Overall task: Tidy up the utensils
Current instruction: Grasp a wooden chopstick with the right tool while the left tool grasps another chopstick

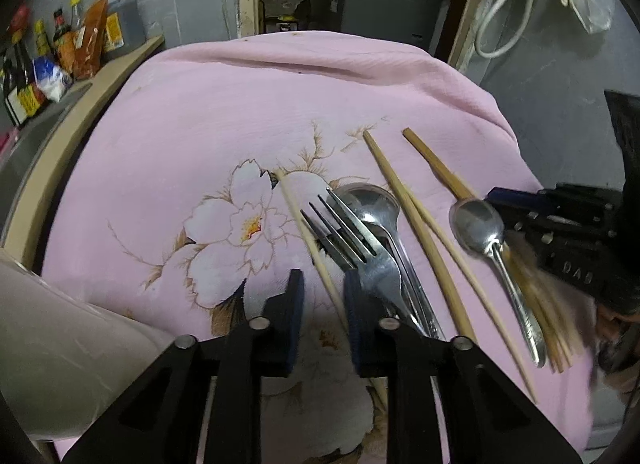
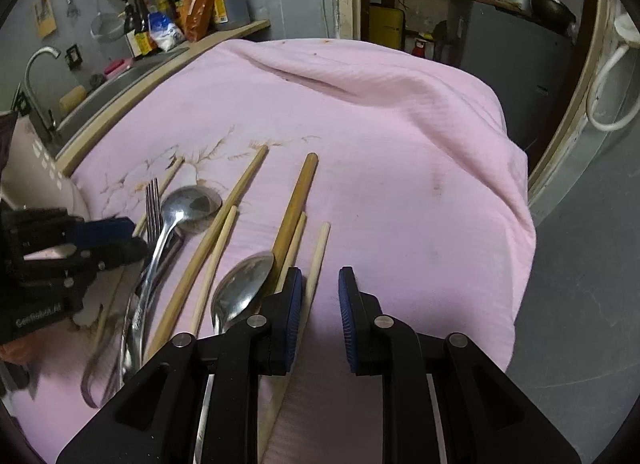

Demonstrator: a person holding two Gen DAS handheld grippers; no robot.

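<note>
Utensils lie on a pink flowered cloth (image 1: 240,104). My left gripper (image 1: 324,292) is open low over the cloth, and a thin pale chopstick (image 1: 304,224) runs through the gap near its right finger, untouched by the pads. A fork (image 1: 340,232) and a large spoon (image 1: 372,204) lie just right of it. My right gripper (image 2: 320,288) is open too, with a pale chopstick (image 2: 318,260) lying beside its left finger. A small spoon (image 2: 244,284) and a darker chopstick (image 2: 296,204) lie to its left. Each gripper shows in the other's view: the right gripper (image 1: 500,210) and the left gripper (image 2: 134,236).
Sauce bottles (image 1: 60,44) stand on a ledge at the back left, beside a sink (image 2: 120,80) with a faucet (image 2: 36,64). A white rounded object (image 1: 60,324) sits at the near left. The cloth drops off to grey floor (image 2: 580,264) on the right.
</note>
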